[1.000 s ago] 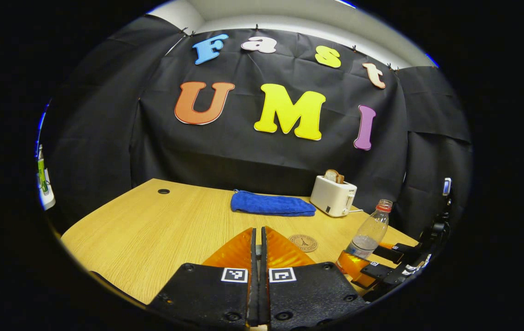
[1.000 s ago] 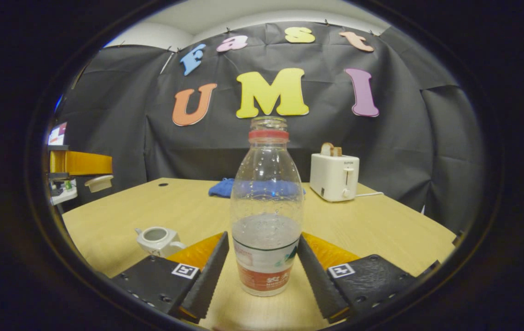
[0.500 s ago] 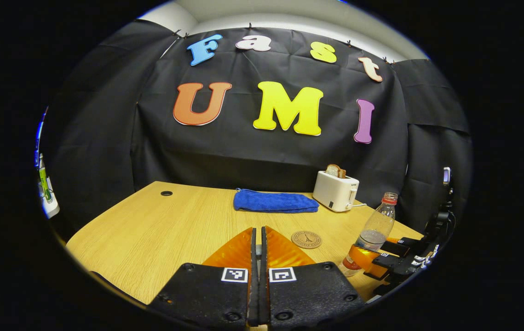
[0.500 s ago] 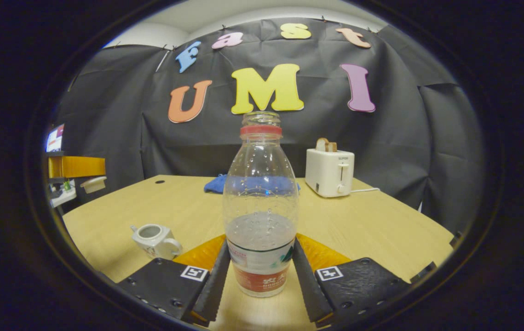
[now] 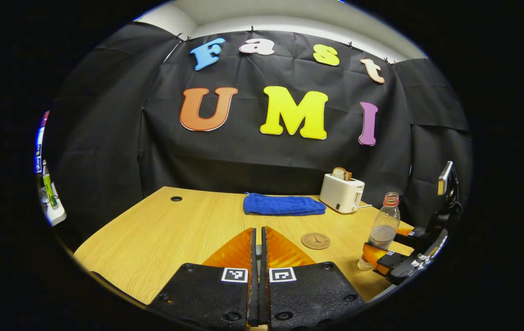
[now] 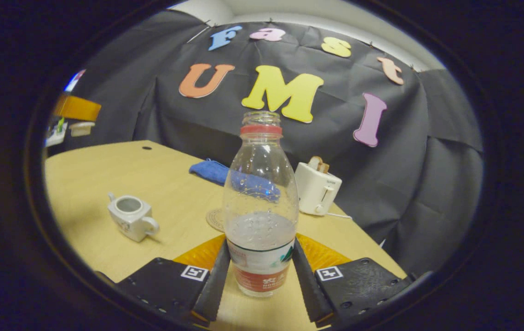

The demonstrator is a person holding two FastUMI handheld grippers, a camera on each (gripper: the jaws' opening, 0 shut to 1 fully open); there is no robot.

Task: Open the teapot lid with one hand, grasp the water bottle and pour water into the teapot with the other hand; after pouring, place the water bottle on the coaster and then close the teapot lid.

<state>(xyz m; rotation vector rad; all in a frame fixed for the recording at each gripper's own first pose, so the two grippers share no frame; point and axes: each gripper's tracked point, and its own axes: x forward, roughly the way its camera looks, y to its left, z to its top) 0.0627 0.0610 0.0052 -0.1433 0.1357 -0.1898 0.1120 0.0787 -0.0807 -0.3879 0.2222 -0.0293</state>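
both right gripper (image 6: 260, 276) fingers clamp the water bottle (image 6: 261, 207); left gripper (image 5: 258, 257) fingers together.

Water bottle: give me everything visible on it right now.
The water bottle is clear plastic, uncapped, with a red ring under its open mouth and a printed label round the lower body. Water fills roughly the lower third, and droplets cling to the inside above it. It stands upright, clamped at label height between both fingers of the right hand-held gripper. In the left gripper view it stands at the table's right end.
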